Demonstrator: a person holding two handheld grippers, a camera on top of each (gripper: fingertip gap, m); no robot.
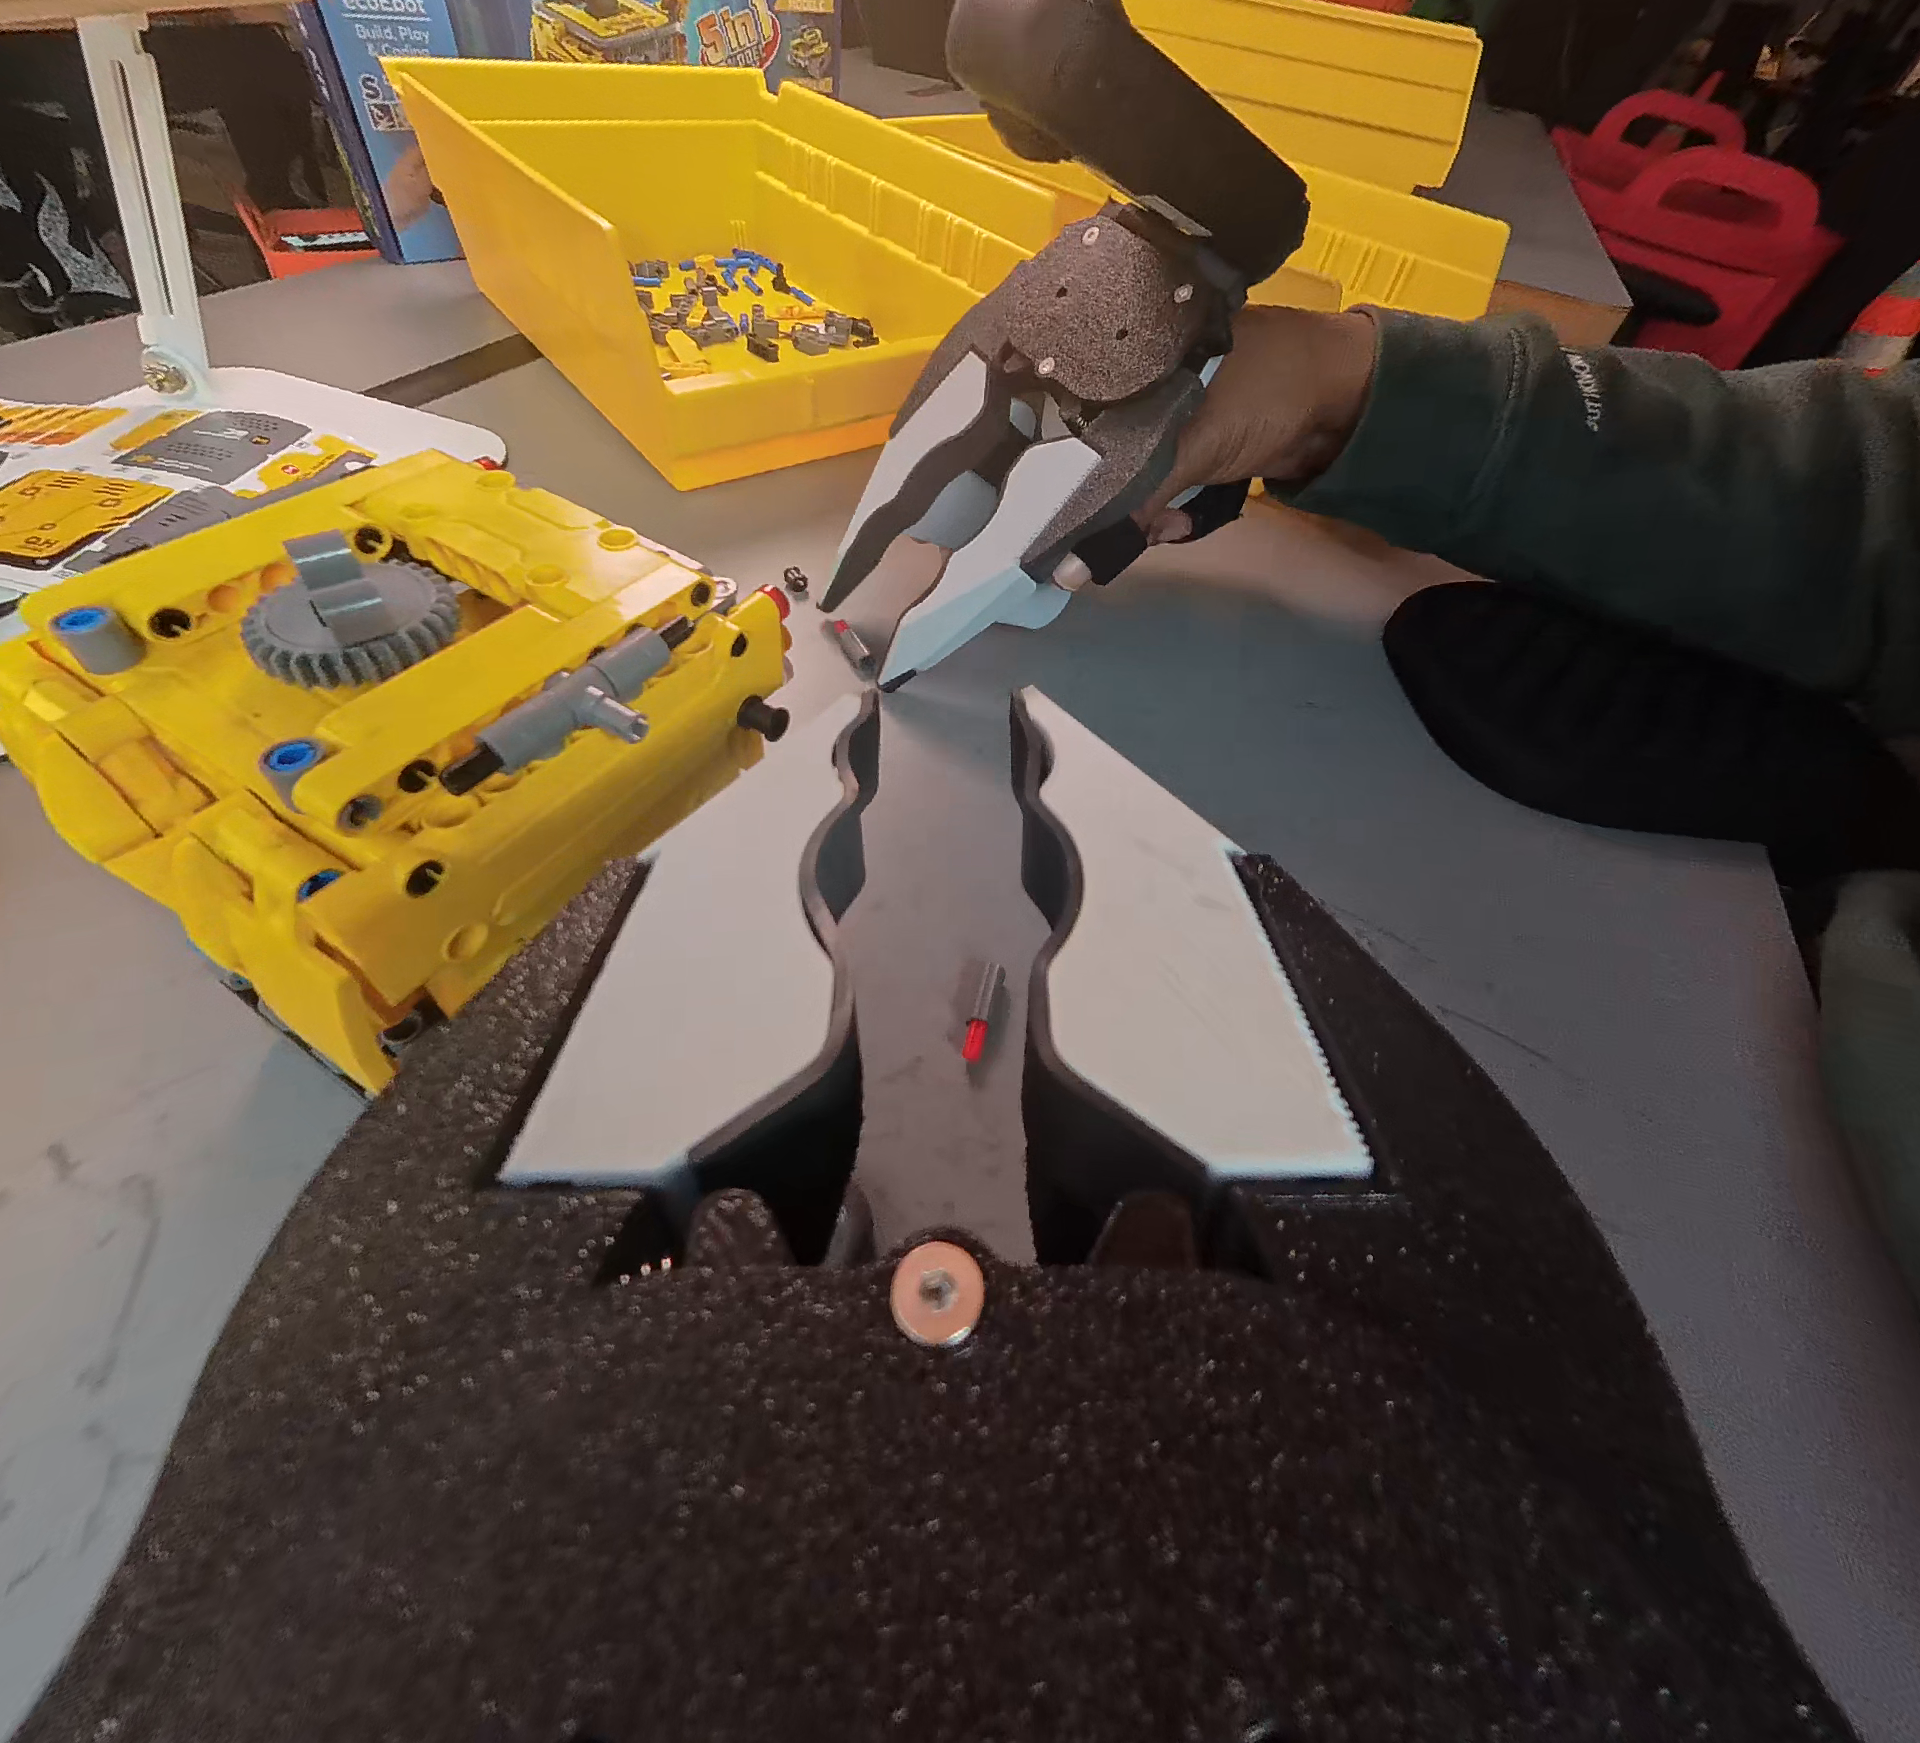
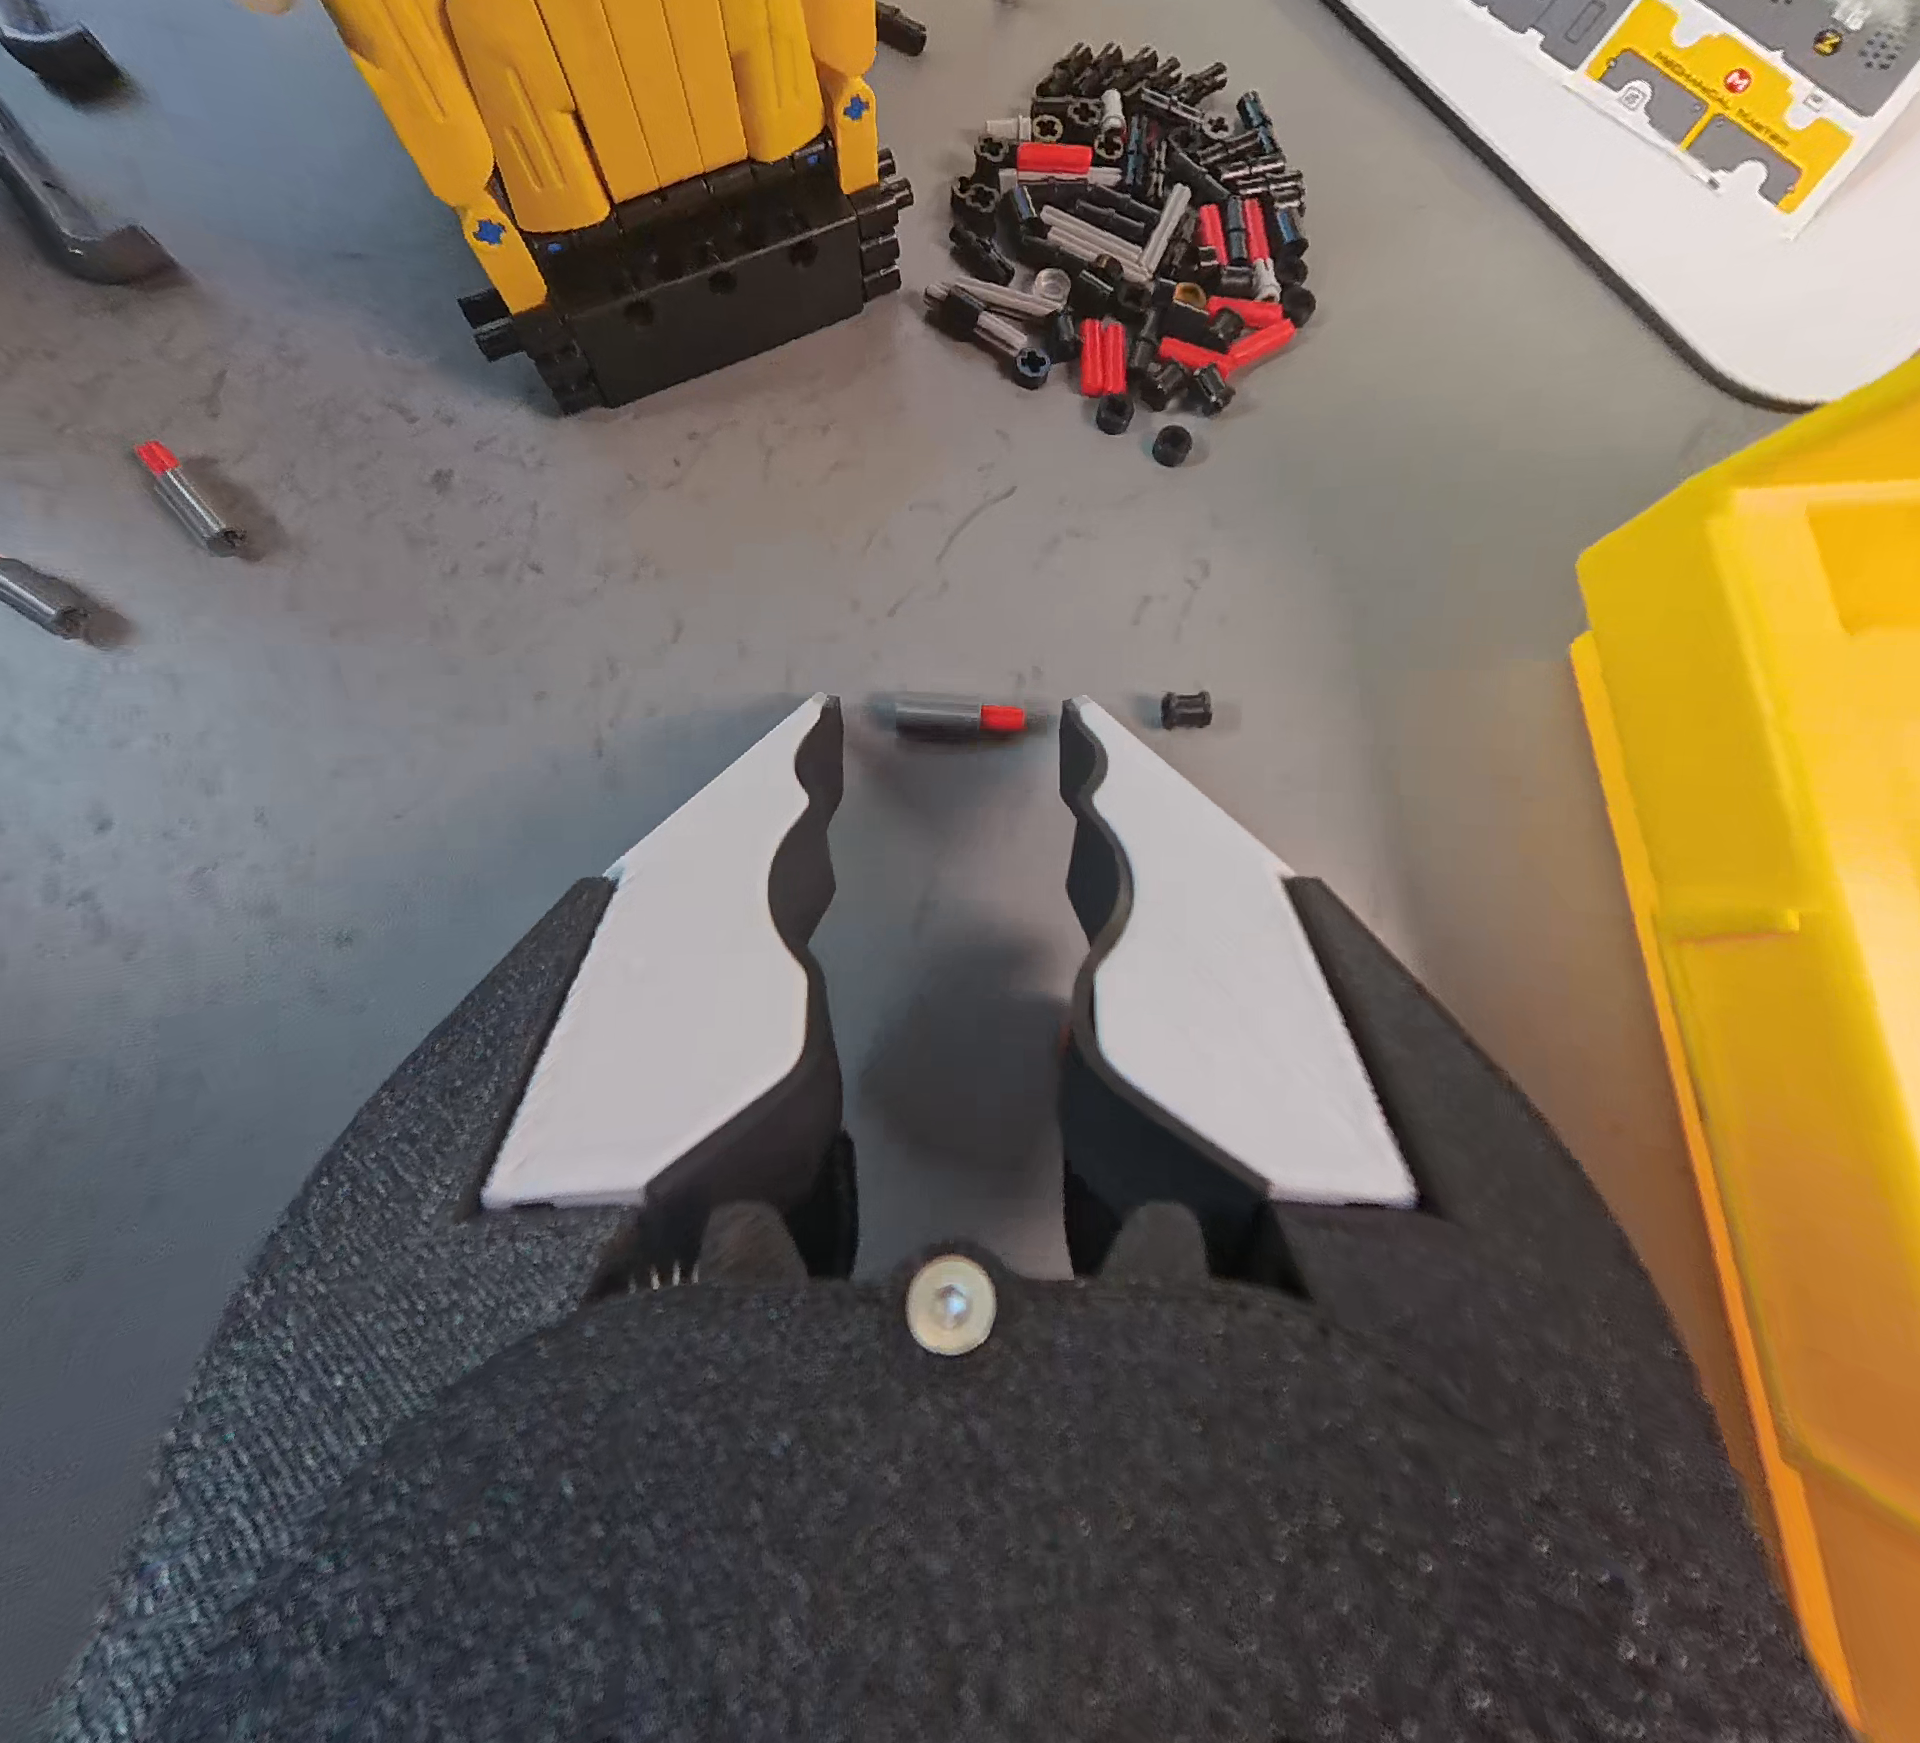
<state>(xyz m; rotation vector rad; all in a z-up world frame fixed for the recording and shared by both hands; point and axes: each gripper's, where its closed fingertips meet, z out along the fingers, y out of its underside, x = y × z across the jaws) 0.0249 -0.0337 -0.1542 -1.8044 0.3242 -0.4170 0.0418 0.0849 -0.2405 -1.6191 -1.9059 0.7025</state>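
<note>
R tongs (image 2: 945, 706) gape empty, pin (image 2: 958, 717) lying crosswise between tips on bench (image 2: 623, 571); L tongs (image 1: 943, 701) also open, empty.

Light: we see bright, even overhead light on the table (image 2: 727, 571).
Background: dim.
Shadows: soft.
Blur: we note smeared edges.
Distortion: strong fisheye.

Two wrist cameras, low over one grey table (image 2: 623, 571)

The left looks forward along its fingers; the right peers steeply down, close. Both share the yellow brick model (image 1: 395, 717) (image 2: 623, 83) and the yellow bin (image 1: 727, 259) (image 2: 1766, 862).
</note>
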